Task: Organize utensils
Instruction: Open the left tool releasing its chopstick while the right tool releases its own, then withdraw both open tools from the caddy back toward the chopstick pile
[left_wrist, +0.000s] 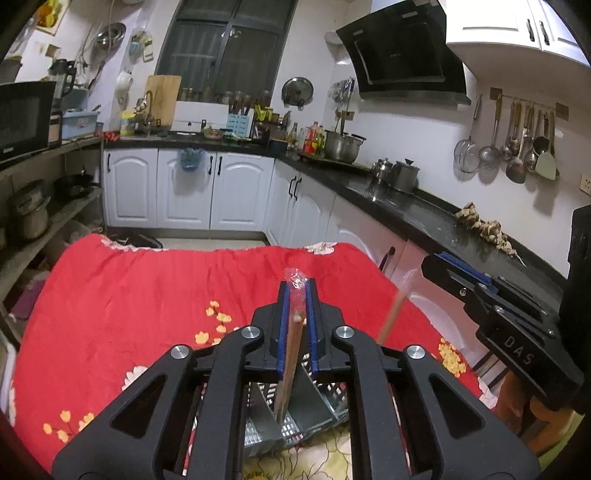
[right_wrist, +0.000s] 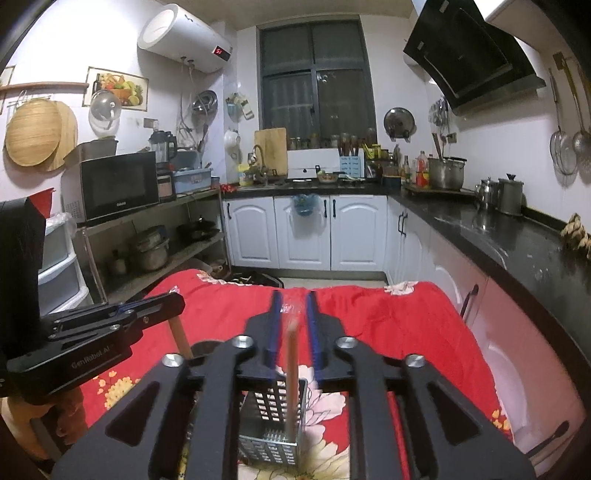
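In the left wrist view my left gripper (left_wrist: 296, 295) is shut on a plastic-wrapped pair of brown chopsticks (left_wrist: 291, 354), whose lower end reaches into a perforated metal utensil holder (left_wrist: 295, 424) on the red flowered cloth (left_wrist: 129, 295). In the right wrist view my right gripper (right_wrist: 293, 314) is open, its blue pads apart on either side of a wrapped wooden chopstick (right_wrist: 292, 369) that stands blurred in the metal holder (right_wrist: 273, 424). Each gripper shows in the other's view: the right one (left_wrist: 498, 306) and the left one (right_wrist: 110, 325) with its chopsticks (right_wrist: 181, 336).
The table with the red cloth stands in a kitchen. A black countertop (left_wrist: 424, 214) with pots runs along the right, white cabinets (right_wrist: 306, 232) at the back, and a shelf with a microwave (right_wrist: 118, 184) on the left.
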